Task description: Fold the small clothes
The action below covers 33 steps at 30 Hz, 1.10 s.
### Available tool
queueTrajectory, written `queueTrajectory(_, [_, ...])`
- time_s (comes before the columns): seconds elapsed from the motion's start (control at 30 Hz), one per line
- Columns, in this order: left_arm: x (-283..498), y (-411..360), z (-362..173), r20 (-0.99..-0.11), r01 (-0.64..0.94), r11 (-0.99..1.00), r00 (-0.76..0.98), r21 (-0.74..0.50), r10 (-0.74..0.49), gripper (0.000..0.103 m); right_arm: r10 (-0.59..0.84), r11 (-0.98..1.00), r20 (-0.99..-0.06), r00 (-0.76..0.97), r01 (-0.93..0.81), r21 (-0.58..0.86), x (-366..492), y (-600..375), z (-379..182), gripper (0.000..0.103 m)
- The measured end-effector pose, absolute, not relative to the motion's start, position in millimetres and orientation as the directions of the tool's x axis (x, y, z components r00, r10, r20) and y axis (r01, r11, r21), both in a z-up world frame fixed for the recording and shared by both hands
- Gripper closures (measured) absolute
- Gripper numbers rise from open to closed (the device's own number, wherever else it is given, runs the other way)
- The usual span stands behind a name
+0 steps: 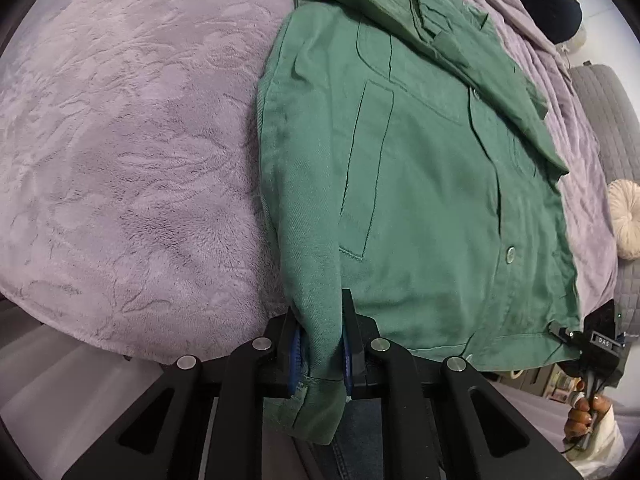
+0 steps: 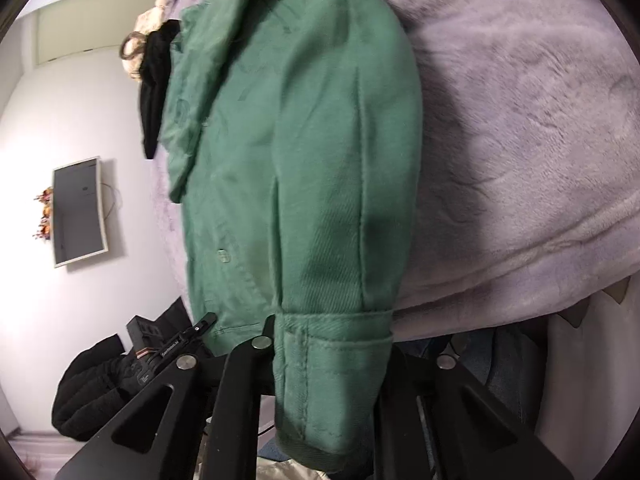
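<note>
A green button-up jacket (image 1: 420, 168) lies front up on a lilac plush blanket (image 1: 128, 152). Its near sleeve runs down the left side, and the cuff (image 1: 316, 392) hangs between the blue pads of my left gripper (image 1: 320, 344), which is shut on it. In the right wrist view the jacket (image 2: 280, 140) fills the middle, and its other sleeve's cuff (image 2: 332, 360) drapes over my right gripper (image 2: 332, 336), shut on it with the fingers mostly hidden by cloth. Each gripper shows small in the other's view, the right gripper (image 1: 576, 336) and the left gripper (image 2: 200, 326), both at the jacket's hem corners.
A person in a dark top (image 1: 560, 12) is at the bed's far side. A round cream cushion (image 1: 626, 220) and a grey quilted cover (image 1: 608, 120) lie to the right. A black garment (image 2: 156, 92) sits beyond the jacket, a wall screen (image 2: 80, 212) and a black coat (image 2: 92, 392) beyond the bed.
</note>
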<state>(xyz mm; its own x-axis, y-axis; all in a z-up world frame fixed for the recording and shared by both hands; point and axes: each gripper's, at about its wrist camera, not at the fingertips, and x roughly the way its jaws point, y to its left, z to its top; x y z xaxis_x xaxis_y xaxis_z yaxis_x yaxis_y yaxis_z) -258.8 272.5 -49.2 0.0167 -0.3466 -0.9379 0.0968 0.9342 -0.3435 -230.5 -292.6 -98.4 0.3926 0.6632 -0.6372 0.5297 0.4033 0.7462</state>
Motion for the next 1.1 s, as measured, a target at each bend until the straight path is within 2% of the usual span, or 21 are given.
queueTrajectory(0.3, [-221.9,269.7,13.5,-0.849,0.104,0.851,0.076,-0.515,-0.523,0.086,0.677,0.340,-0.518,0.522,0.403,0.850,-176.6,-287.8,-48.1,0.092])
queueTrajectory(0.63, [-93.1,246.6,52.7,-0.752,0.191,0.751,0.080,-0.632,-0.654,0.089,0.540,0.365,-0.512,0.668,0.363,0.858,-86.7,-302.8,19.5,0.092])
queueTrajectory(0.8, [-26.3,217.5,59.7,-0.758,0.255,0.749,0.083,-0.611,-0.647,0.089,0.500,0.423,-0.544,0.673,0.358,0.832,-37.1,-325.9,36.2,0.092])
queueTrajectory(0.93, [22.3,202.5,61.9,-0.755,0.237,0.766,0.156,-0.598,-0.637,0.089,0.490,0.448,-0.561,0.667,0.360,0.819,15.2,-358.8,31.8,0.092])
queueTrajectory(1.1, [75.0,178.1,48.9,-0.809,0.186,0.847,0.250,-0.498,-0.531,0.089,0.496,0.459,-0.592,0.635,0.387,0.800,94.2,-403.1,1.3,0.092])
